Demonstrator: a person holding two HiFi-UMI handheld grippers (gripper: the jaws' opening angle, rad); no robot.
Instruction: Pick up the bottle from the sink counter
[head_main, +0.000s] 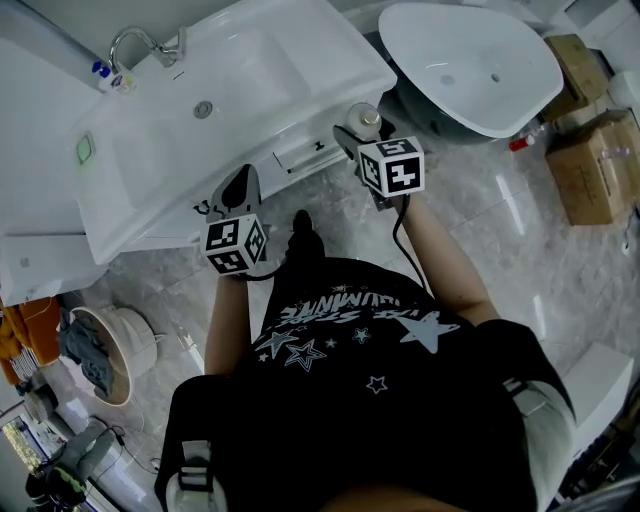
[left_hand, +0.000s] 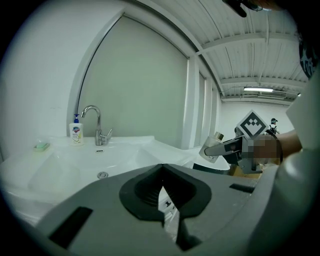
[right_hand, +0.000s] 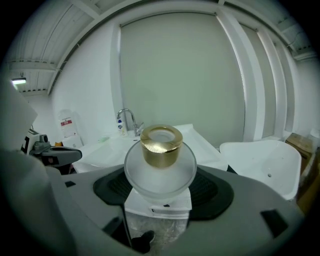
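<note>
A frosted round bottle (right_hand: 160, 167) with a gold cap (right_hand: 160, 145) sits between the jaws of my right gripper (right_hand: 160, 197), which is shut on it. In the head view the bottle (head_main: 364, 118) hangs off the front right corner of the white sink counter (head_main: 150, 180), held by the right gripper (head_main: 357, 137). The left gripper view shows the bottle (left_hand: 214, 145) in the air, tilted. My left gripper (head_main: 240, 187) is at the counter's front edge, shut and holding nothing (left_hand: 163, 196).
A chrome tap (head_main: 140, 45), a soap dispenser (head_main: 105, 75) and a green soap bar (head_main: 85, 150) sit at the back of the counter. A white tub (head_main: 470, 60) stands to the right, cardboard boxes (head_main: 590, 165) beyond it. A basket (head_main: 105, 350) rests on the floor at left.
</note>
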